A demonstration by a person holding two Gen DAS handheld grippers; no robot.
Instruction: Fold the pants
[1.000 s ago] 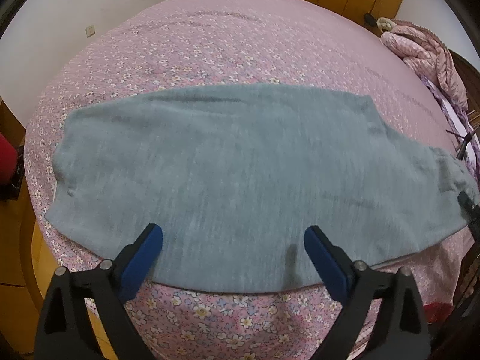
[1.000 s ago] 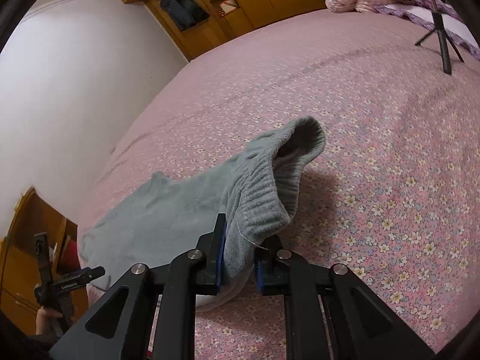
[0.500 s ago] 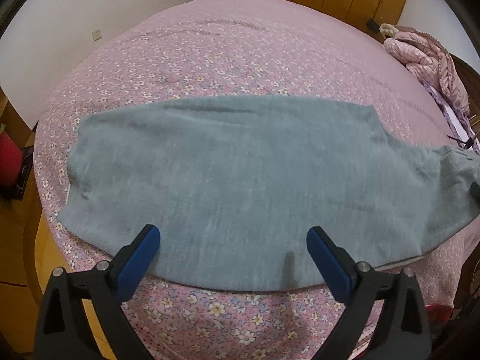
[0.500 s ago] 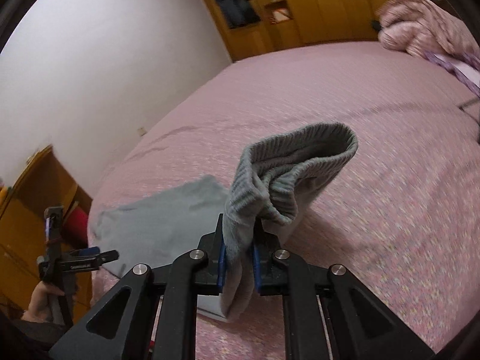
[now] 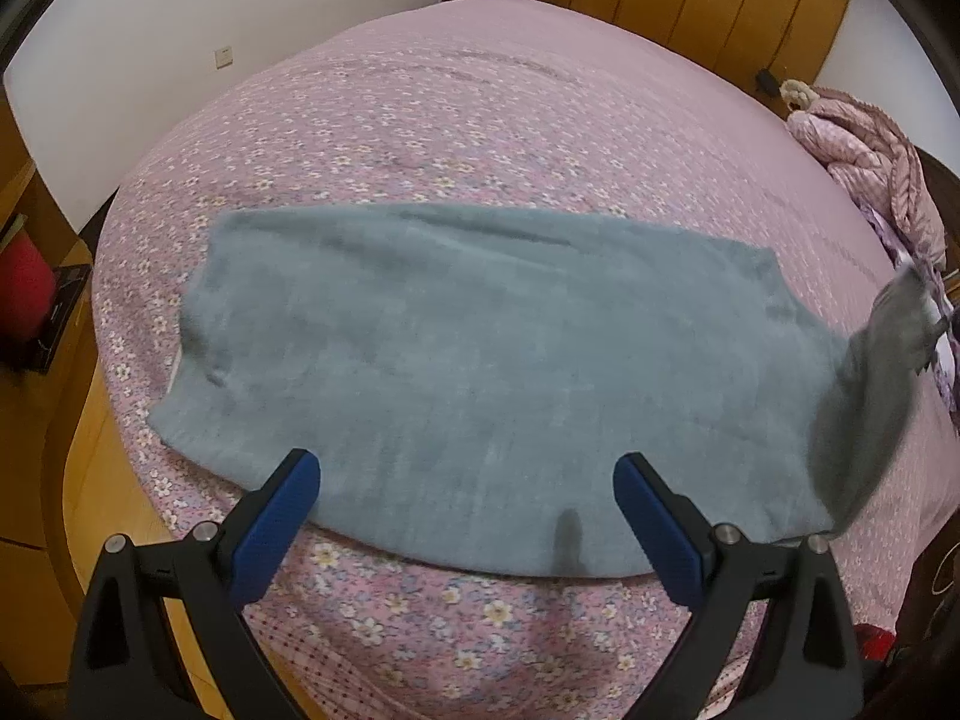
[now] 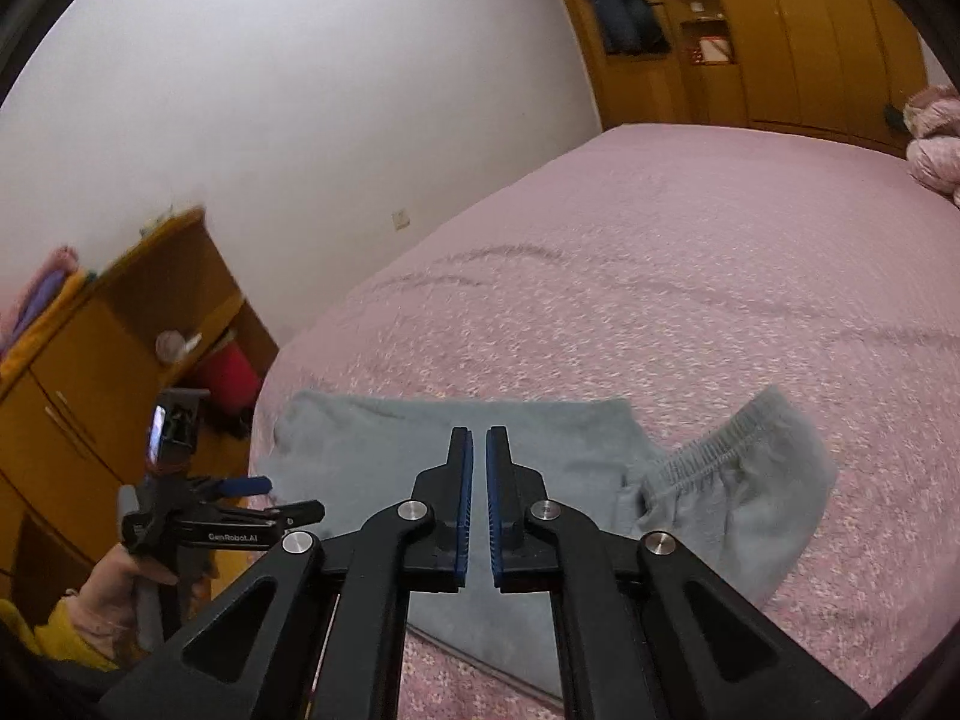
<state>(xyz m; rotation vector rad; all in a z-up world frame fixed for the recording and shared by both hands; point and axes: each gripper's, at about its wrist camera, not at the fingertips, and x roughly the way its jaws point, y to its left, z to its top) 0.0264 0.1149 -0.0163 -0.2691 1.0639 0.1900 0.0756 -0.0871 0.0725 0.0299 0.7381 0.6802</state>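
Grey sweatpants [image 5: 480, 360] lie flat across the near edge of the pink floral bed [image 5: 480, 120]. Their right end with the ribbed elastic band [image 6: 720, 438] is in the air, blurred, loose from both grippers; it also shows in the left wrist view [image 5: 864, 408]. My left gripper [image 5: 465, 480] is open and empty just above the pants' near edge. My right gripper [image 6: 480, 450] hovers above the pants, jaws nearly together with a narrow gap and nothing between them. The left gripper also shows in the right wrist view [image 6: 264, 495], held in a hand.
A bunched pink quilt [image 5: 870, 162] lies at the bed's far right. Wooden wardrobes [image 6: 780, 30] line the far wall. A wooden cabinet [image 6: 90, 360] with a red object [image 6: 231, 375] stands left of the bed. The bed's near edge drops to a wood floor [image 5: 108, 480].
My right gripper let go of the pants' elastic band end, which is now loose in the air to its right. The gripper swung left over the pants. My left gripper drew back slightly.
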